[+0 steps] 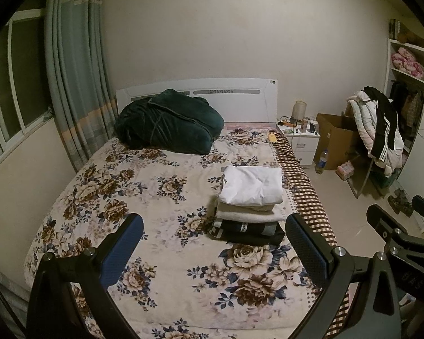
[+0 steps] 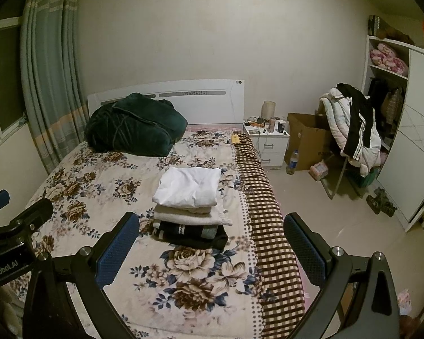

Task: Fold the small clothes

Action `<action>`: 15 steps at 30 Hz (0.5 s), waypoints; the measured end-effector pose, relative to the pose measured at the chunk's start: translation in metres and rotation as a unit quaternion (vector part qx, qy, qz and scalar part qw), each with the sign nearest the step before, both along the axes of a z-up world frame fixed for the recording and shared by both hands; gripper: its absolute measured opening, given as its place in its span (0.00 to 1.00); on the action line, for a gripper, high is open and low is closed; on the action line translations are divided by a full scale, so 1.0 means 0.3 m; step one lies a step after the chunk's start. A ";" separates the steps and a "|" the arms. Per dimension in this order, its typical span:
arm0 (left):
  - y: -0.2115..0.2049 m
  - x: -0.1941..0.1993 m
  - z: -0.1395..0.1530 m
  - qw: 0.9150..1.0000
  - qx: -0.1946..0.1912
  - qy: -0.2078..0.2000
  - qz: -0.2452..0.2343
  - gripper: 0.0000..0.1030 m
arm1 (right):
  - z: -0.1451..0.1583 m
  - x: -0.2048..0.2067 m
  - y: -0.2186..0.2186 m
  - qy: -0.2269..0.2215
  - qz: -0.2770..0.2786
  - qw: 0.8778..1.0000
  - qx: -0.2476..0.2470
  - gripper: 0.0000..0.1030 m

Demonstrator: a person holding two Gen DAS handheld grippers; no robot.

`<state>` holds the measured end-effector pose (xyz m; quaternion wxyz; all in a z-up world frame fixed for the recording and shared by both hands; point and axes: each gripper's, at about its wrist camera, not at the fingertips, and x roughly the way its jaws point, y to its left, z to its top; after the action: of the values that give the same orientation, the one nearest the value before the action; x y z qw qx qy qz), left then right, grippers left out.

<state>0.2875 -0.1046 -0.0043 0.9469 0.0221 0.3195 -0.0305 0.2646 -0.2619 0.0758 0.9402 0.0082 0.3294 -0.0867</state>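
1 stack of folded clothes (image 1: 250, 206) sits on the bed (image 1: 132, 186), toward its right side beside the checkered strip of bedding (image 1: 302, 195). The stack shows 3 layers that can be told apart: a white piece (image 1: 253, 185) on top, a cream piece (image 1: 246, 214) under it, and dark clothing (image 1: 248, 231) at the bottom; how many dark pieces there are cannot be told. 1 dark green blanket (image 1: 169, 121) is bundled against the white headboard (image 1: 240, 96).

Beside the bed stands 1 white nightstand (image 2: 268, 147) with small items on top, among them 1 lamp (image 2: 268, 110) and 1 dark cup (image 2: 281, 126). 1 open cardboard box (image 2: 308, 138) sits on the floor next to it; its contents are not visible. 1 plastic bottle (image 2: 292, 161) stands in front of the box. 1 rack (image 2: 353, 130) carries white and black clothing. The open shelf (image 2: 387, 56) at the far right holds pink floral cushions (image 2: 387, 58).

There are 2 tools. The left tool (image 1: 213, 250) hovers over the flowered cover in front of the stack, its fingers spread wide, holding and touching nothing. The right tool (image 2: 212, 250) is spread just as wide, also empty, near the stack's dark bottom layer without touching it.
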 end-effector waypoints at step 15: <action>0.018 -0.012 0.012 1.000 0.000 -0.001 0.008 1.00 | -0.002 -0.017 0.005 0.000 -0.004 1.000 0.003 1.00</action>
<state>0.2840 -0.0993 -0.0005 0.9473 0.0197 0.3188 -0.0228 0.2596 -0.2604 0.0752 0.9398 0.0118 0.3295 -0.0893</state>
